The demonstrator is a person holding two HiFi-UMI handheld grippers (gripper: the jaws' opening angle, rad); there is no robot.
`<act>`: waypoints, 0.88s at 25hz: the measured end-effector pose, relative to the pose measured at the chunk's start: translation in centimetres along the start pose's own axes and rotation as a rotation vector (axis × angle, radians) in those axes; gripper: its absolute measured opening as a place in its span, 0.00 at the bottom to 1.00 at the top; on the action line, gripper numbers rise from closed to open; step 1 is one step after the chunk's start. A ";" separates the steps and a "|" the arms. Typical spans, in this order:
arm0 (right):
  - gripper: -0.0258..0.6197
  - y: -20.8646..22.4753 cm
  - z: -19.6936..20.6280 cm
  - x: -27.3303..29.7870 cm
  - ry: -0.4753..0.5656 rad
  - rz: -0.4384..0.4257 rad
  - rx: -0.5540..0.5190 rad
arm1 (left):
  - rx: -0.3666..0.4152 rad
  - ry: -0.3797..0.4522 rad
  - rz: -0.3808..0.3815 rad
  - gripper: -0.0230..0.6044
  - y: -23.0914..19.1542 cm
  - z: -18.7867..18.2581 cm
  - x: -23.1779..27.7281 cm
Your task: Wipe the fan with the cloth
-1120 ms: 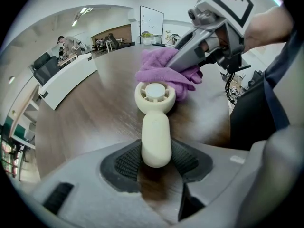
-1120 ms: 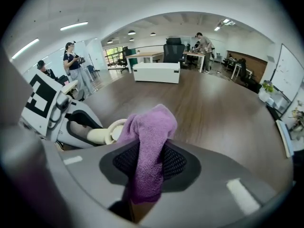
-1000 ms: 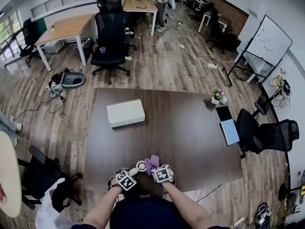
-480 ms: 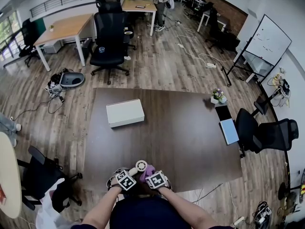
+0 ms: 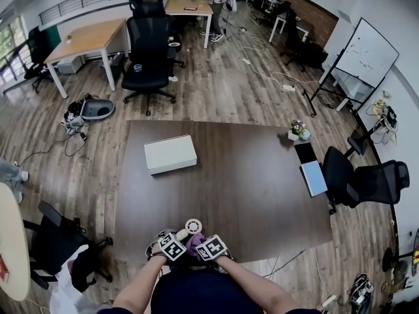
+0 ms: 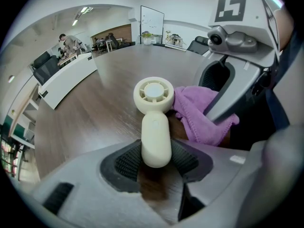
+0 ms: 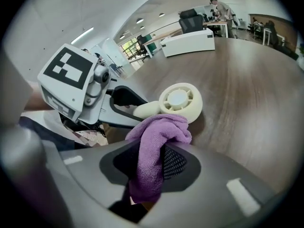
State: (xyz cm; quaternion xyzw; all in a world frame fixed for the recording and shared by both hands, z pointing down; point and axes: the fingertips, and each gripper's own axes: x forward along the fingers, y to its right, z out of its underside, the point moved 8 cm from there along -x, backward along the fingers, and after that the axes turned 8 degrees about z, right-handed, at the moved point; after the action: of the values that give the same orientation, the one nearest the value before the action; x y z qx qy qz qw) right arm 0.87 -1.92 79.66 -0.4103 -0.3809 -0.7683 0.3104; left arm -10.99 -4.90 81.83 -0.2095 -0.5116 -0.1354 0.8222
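Right tool (image 5: 198, 242) now nearer fan (image 5: 193, 226)

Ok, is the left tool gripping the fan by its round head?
No, the left tool clamps the fan by the end of its handle, and the round head sticks out well ahead of it.

The grey moulded-plastic left gripper (image 6: 156, 161) and its twin, the right gripper (image 7: 151, 163), have black ribbed rubber pads (image 6: 124, 164). Each carries a white cube with black square markers (image 5: 173, 246). At six o'clock in the head view, the person wears a dark navy top (image 5: 196, 296)
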 end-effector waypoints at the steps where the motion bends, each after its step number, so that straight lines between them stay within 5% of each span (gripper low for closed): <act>1: 0.22 -0.4 -0.1 0.1 0.001 -0.020 -0.012 | 0.001 0.001 -0.001 0.34 0.0 0.0 0.0; 10: 0.22 -1.9 -0.8 0.2 0.003 -0.070 -0.146 | 0.005 -0.003 -0.002 0.34 0.1 -0.1 0.0; 22: 0.23 5.5 1.2 -1.9 0.060 0.073 0.174 | 0.008 -0.005 -0.005 0.34 -0.1 0.0 0.1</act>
State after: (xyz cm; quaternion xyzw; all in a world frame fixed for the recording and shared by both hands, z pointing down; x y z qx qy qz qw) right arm 6.57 -3.49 80.32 -0.3722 -0.4216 -0.7323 0.3839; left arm -10.98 -4.95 81.97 -0.2054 -0.5147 -0.1350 0.8214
